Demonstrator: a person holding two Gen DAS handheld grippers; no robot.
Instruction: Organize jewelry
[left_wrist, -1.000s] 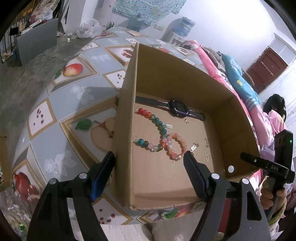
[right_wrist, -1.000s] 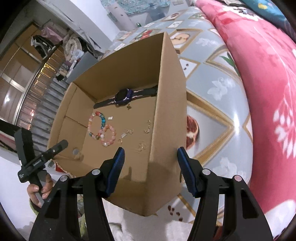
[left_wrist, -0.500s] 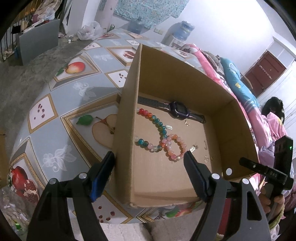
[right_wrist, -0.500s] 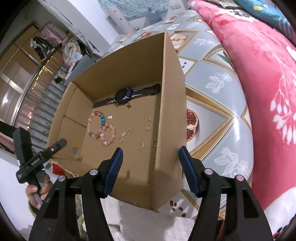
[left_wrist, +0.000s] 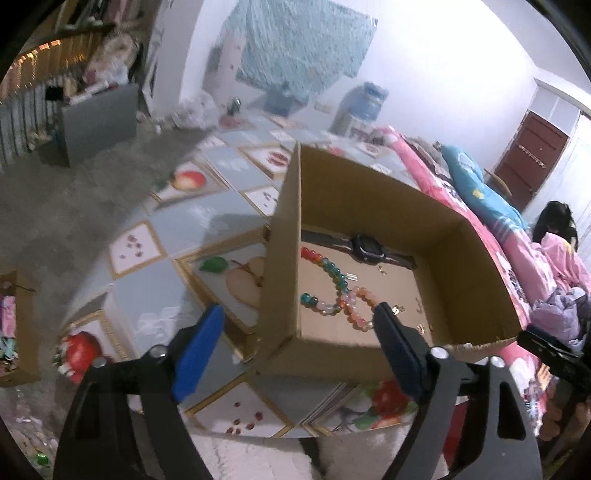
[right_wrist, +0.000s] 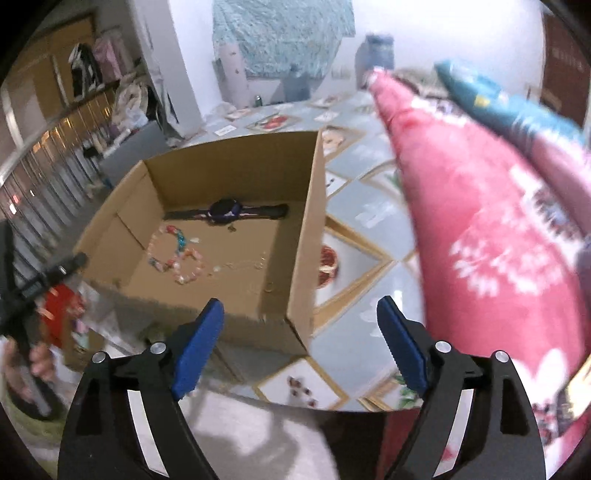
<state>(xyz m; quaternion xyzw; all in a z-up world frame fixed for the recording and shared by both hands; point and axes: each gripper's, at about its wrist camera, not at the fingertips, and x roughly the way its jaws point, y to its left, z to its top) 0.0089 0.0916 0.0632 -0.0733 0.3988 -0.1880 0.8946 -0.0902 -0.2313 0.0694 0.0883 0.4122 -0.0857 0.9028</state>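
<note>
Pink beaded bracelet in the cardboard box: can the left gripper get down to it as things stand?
Probably yes. The open-topped brown cardboard box leaves the pink beaded bracelet uncovered; the left gripper, jaws opening and empty, only has the near wall to clear.

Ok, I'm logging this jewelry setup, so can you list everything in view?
cardboard box: one, brown, open, on table
watch: one, dark, along box's far wall
bead bracelets: two, multicoloured and pink-orange, box floor
small gold pieces: several, box floor, too small to tell
table: one, grey fruit-print cover
blanket: pink floral, beside table
left gripper: blue pads, jaws opening, astride box corner
right gripper: blue pads, jaws opening, nothing held
</note>
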